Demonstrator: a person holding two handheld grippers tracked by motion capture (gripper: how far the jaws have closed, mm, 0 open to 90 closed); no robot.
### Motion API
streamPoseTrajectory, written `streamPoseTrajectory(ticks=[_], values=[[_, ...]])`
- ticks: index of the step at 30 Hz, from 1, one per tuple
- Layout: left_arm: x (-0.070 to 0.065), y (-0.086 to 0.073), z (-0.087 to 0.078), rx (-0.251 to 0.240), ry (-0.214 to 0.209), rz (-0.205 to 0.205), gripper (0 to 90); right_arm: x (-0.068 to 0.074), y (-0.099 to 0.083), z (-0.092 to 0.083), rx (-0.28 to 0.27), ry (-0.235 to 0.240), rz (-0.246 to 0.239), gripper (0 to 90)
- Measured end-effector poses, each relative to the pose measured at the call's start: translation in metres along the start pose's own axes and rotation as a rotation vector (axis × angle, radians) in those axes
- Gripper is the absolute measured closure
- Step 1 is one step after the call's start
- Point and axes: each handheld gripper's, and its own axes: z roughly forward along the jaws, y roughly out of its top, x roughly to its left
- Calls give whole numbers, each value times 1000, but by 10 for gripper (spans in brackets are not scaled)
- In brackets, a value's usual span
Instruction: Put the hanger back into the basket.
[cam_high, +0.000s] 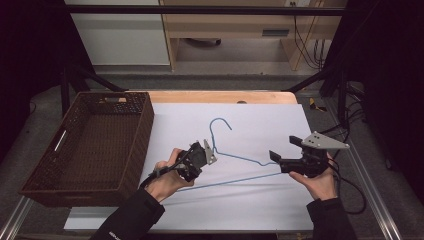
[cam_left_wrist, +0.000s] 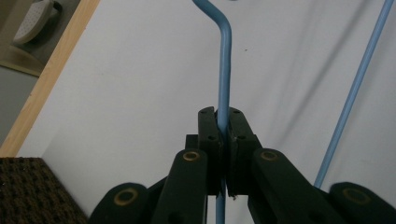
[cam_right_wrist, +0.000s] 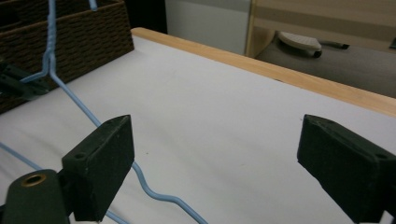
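A blue wire hanger (cam_high: 235, 157) lies on the white sheet (cam_high: 250, 205), its hook pointing away from me. My left gripper (cam_high: 209, 153) is shut on the hanger's neck just below the hook. In the left gripper view the black jaws (cam_left_wrist: 223, 135) pinch the blue wire (cam_left_wrist: 227, 70), which runs straight up between them. My right gripper (cam_high: 284, 149) is open at the hanger's right shoulder, touching nothing. In the right gripper view its jaws (cam_right_wrist: 224, 163) stand wide apart, and the hanger's wire (cam_right_wrist: 74, 102) passes by the left jaw.
A brown wicker basket (cam_high: 142, 130) stands on the table's left side, its wall close to the left hand; it also appears as the basket (cam_right_wrist: 88, 37) and the basket's corner (cam_left_wrist: 32, 191). The table's wooden far edge (cam_high: 220, 96) borders the sheet.
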Motion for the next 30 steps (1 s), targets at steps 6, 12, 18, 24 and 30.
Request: streamPoseTrajectory(ticks=[6,12,18,24,30], values=[[8,-1,-7,9,21,-48,867,-13,-10,-12,-67,-81,54,55],[19,1,-18,1,37,-80,868,-18,-23,-17,-49,-99,80,56],[33,9,-33,-12,34,-102,867,-17,-33,-16,-23,-84,76,54],[54,10,-50,-30,43,-161,867,-12,-37,-16,-13,-70,69,53],[76,1,-70,-41,82,-201,867,-9,-40,-11,10,-58,57,53]])
